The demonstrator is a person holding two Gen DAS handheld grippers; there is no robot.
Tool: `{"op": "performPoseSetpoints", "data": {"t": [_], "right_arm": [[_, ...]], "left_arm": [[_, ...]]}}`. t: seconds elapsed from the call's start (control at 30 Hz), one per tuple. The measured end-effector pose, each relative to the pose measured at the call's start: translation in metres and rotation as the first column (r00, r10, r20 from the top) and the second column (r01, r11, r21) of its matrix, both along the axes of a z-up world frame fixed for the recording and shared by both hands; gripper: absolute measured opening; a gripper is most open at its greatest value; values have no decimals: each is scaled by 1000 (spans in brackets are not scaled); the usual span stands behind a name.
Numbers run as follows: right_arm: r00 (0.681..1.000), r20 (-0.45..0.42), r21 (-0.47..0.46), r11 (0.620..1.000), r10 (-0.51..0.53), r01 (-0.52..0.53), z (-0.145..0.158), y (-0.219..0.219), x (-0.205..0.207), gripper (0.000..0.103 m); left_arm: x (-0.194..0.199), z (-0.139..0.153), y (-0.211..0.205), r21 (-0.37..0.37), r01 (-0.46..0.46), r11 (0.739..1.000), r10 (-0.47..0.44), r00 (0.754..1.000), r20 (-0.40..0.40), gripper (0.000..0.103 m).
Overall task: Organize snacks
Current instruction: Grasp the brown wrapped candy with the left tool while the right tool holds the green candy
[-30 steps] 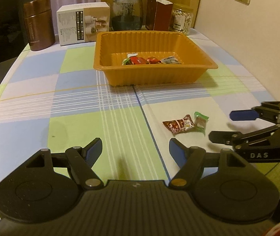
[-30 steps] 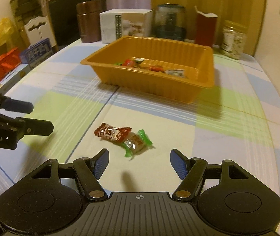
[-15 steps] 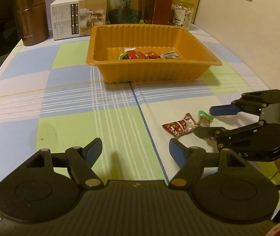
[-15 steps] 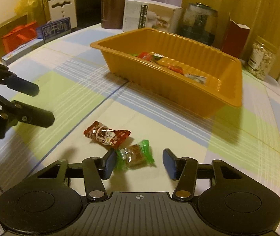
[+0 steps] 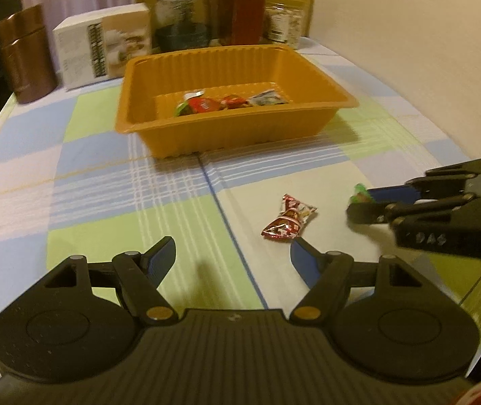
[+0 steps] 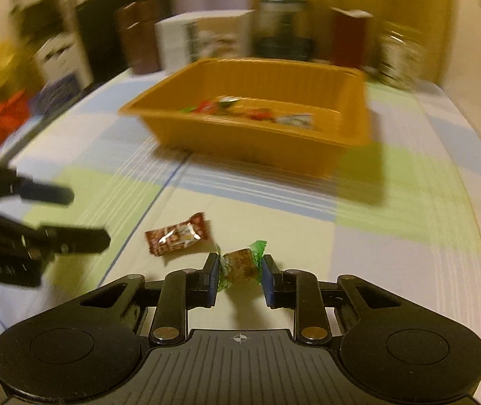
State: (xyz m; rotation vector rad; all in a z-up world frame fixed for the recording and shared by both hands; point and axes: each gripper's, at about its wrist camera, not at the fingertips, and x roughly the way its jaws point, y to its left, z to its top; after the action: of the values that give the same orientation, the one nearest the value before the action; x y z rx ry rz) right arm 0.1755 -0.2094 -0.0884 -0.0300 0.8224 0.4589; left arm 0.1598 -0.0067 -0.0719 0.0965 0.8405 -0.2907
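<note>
My right gripper (image 6: 240, 270) is shut on a green-wrapped candy (image 6: 240, 265), held between its blue pads just above the tablecloth; it shows in the left wrist view (image 5: 363, 202) with the candy (image 5: 359, 193) at its tips. A red-wrapped candy (image 5: 287, 220) lies on the cloth, also in the right wrist view (image 6: 176, 238). My left gripper (image 5: 232, 256) is open and empty, its right finger just short of the red candy. An orange tray (image 5: 233, 128) holding several wrapped snacks stands farther back, also in the right wrist view (image 6: 257, 145).
A brown canister (image 5: 26, 55), a white box (image 5: 103, 47), a glass jar (image 5: 181, 17), a red carton (image 5: 240, 15) and a jar of nuts (image 5: 282, 25) line the table's far edge. A wall runs along the right.
My right gripper closed on the green candy and lifted it slightly off the cloth. My left gripper moved forward toward the red candy, still open.
</note>
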Motion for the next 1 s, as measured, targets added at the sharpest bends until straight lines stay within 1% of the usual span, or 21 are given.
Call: {"op": "performPoseSetpoints", "data": {"t": [0.07,0.13,0.23,0.3,0.37,0.43,0.57,0.63,0.7,0.8,1.0], "right_arm": [[997,-14,33,997,-71,72,2,-10,-5,26],[994,-18,49,993,-109,110,5,-16,-11,26],[988,-18,72,985,-154,155,4,-25,-18,26],[984,-23,77,981,-177,179,3,-30,-21,26],[981,-24,83,978,-190,192,3,-33,-23,26],[980,-22,92,976,-196,197,4,-34,-24,26],[980,-24,93,976,-195,197,1,-34,-24,26],[981,-26,96,976,-192,194,0,-33,-24,26],[981,-28,96,976,-192,194,-1,-32,-24,26],[981,-32,98,976,-191,194,-3,-32,-24,26],[982,-26,97,977,-187,189,-1,-30,-26,26]], "left_arm": [[3,-1,-6,18,42,999,-42,999,16,72],[8,-3,-14,37,86,996,-87,996,31,72],[16,-10,-25,43,142,989,-144,989,30,67],[20,-13,-32,49,165,985,-167,985,33,61],[23,-16,-39,58,184,981,-187,982,40,60],[27,-20,-46,77,199,977,-203,978,41,55],[34,-28,-56,107,232,967,-236,971,30,40],[35,-31,-58,107,238,965,-241,970,19,35],[36,-34,-58,93,235,968,-236,972,4,26],[32,-34,-57,81,221,972,-221,975,-1,21],[17,-27,-52,54,160,986,-160,987,-13,19]]}}
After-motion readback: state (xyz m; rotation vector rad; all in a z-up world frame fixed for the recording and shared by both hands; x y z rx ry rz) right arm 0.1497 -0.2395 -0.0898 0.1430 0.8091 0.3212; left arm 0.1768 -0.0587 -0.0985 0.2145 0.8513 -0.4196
